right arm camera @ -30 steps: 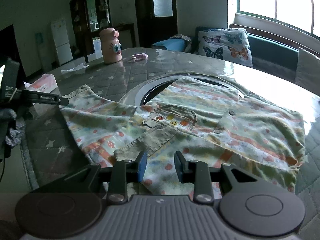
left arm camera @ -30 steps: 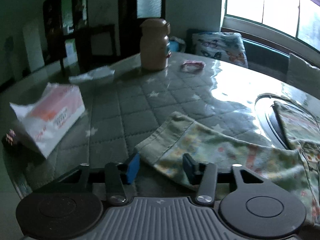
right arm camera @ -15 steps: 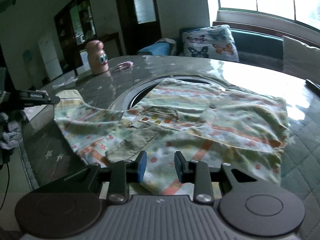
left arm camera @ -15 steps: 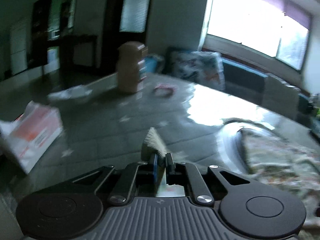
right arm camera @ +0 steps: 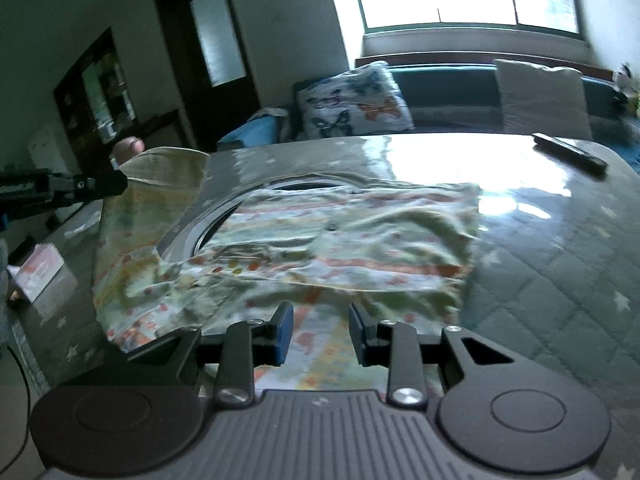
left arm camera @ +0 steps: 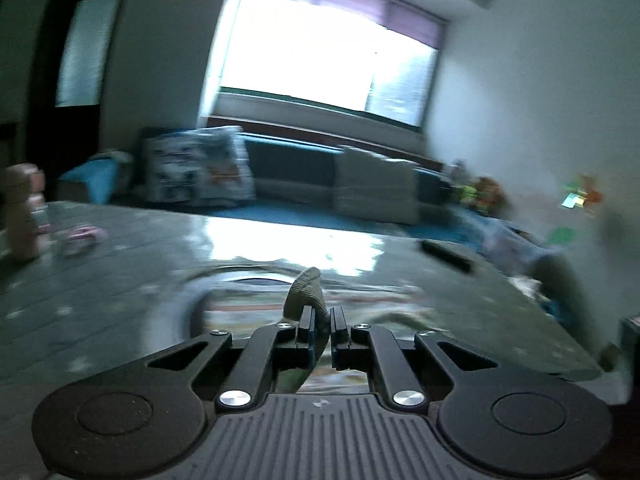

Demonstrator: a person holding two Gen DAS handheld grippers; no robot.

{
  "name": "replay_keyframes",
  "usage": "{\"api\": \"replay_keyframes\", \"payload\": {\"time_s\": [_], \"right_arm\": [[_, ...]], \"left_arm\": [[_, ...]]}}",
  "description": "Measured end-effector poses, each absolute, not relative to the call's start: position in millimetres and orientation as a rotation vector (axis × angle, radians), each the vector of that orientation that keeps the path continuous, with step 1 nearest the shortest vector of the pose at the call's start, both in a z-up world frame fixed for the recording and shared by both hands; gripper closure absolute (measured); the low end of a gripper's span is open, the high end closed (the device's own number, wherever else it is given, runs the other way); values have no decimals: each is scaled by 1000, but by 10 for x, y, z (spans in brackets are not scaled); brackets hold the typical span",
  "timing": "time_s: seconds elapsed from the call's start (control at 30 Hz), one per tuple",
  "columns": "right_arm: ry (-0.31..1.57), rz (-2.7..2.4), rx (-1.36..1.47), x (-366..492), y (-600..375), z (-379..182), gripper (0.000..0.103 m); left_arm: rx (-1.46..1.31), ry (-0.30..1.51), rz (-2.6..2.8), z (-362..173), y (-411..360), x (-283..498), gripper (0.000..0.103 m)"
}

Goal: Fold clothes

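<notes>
Since 1.0 s ago the patterned shirt (right arm camera: 352, 240), spread over the quilted table (right arm camera: 560, 248), has had its sleeve (right arm camera: 160, 184) lifted clear of the surface. The left gripper (left arm camera: 320, 326) is raised and clamped narrow on the sleeve cuff. The right gripper (right arm camera: 320, 334) hovers low over the near hem, jaws wide apart, holding nothing.

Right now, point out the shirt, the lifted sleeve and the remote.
shirt (right arm camera: 352, 236): right wrist view, flat body.
lifted sleeve (right arm camera: 168, 172): right wrist view, raised cloth.
remote (right arm camera: 570, 151): right wrist view, mid-length.
</notes>
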State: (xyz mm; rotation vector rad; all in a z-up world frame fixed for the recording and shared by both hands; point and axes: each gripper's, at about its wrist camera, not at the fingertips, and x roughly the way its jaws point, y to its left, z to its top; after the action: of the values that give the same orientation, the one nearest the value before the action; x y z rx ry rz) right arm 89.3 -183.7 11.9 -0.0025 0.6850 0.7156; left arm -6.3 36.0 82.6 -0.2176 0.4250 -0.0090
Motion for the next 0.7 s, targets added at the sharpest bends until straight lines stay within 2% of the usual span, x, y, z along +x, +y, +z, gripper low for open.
{"api": "replay_keyframes", "payload": {"time_s": [0.27,0.4,0.47,0.53,0.57,0.7], "right_arm": [[702,620,88,1000,-2186,80,73],[706,592,121,1048,-2282,68,73],[707,587,137,1069,-2306,65,73],[710,584,153,1091,-2324,60,73],[715,590,159,1103,-2311,53,73],[744,626,148,1119,-2183,-17,73]], "left_arm": [[-143,538,-206,527,-248,237,95],[-76,607,-270,336,-424,260,89],[-56,619,-292,287,-466,216,85],[-46,614,-293,291,-440,164,69],[-40,605,-287,303,-406,141,65],[-12,578,-213,324,-171,85,63]]}}
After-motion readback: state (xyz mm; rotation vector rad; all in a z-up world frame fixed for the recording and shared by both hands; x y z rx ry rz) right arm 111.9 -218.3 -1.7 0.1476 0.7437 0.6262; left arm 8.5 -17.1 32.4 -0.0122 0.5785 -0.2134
